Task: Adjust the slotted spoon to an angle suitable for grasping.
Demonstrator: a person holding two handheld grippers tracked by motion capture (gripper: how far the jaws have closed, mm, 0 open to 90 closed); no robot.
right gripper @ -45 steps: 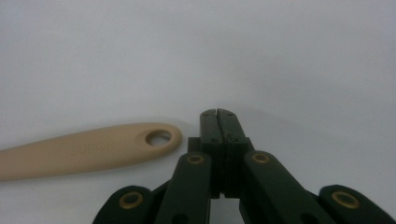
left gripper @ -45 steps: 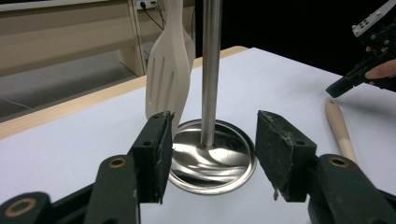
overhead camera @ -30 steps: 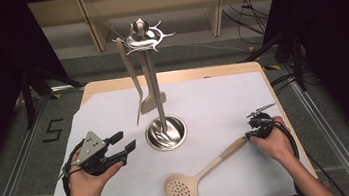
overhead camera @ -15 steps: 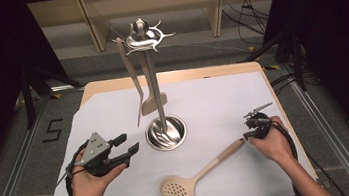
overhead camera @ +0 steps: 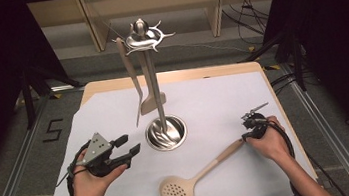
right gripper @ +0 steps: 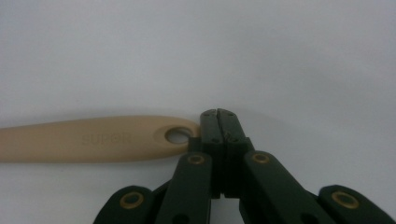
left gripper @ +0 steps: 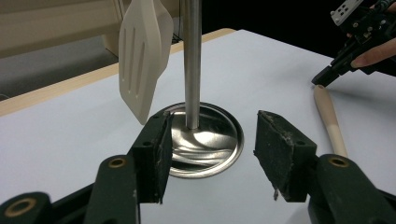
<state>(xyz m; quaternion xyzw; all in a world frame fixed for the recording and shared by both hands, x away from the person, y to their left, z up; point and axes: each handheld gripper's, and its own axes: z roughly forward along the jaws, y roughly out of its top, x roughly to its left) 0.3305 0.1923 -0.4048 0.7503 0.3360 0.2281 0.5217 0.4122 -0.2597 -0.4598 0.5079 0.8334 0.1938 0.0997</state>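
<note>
— Where the right gripper (right gripper: 218,113) meets the wooden handle, can you tell whether it touches?
— Hardly. In the right gripper view its jaws are pressed together with nothing between them, and their tip sits right at the end of the skimmer spoon (overhead camera: 193,181), beside the hanging hole (right gripper: 176,135). Touching or just short of it, I can't say. The rest of the handle runs off the left edge of that view.
— And from above?
— The right hand (overhead camera: 267,139) covers most of that gripper; only its tip and a cable show. The spoon lies flat on the white sheet (overhead camera: 213,103), perforated bowl towards the person, handle slanting up to that hand.
— What about the left gripper (overhead camera: 127,148)?
— Gaping wide, holding nothing. The left hand (overhead camera: 92,181) rests low on the sheet, the gripper pointing at the round base of the metal stand (overhead camera: 165,132). In its own view the pole (left gripper: 192,60) is cut off at the top, and so is the slotted spatula (left gripper: 142,56) hanging beside it.
</note>
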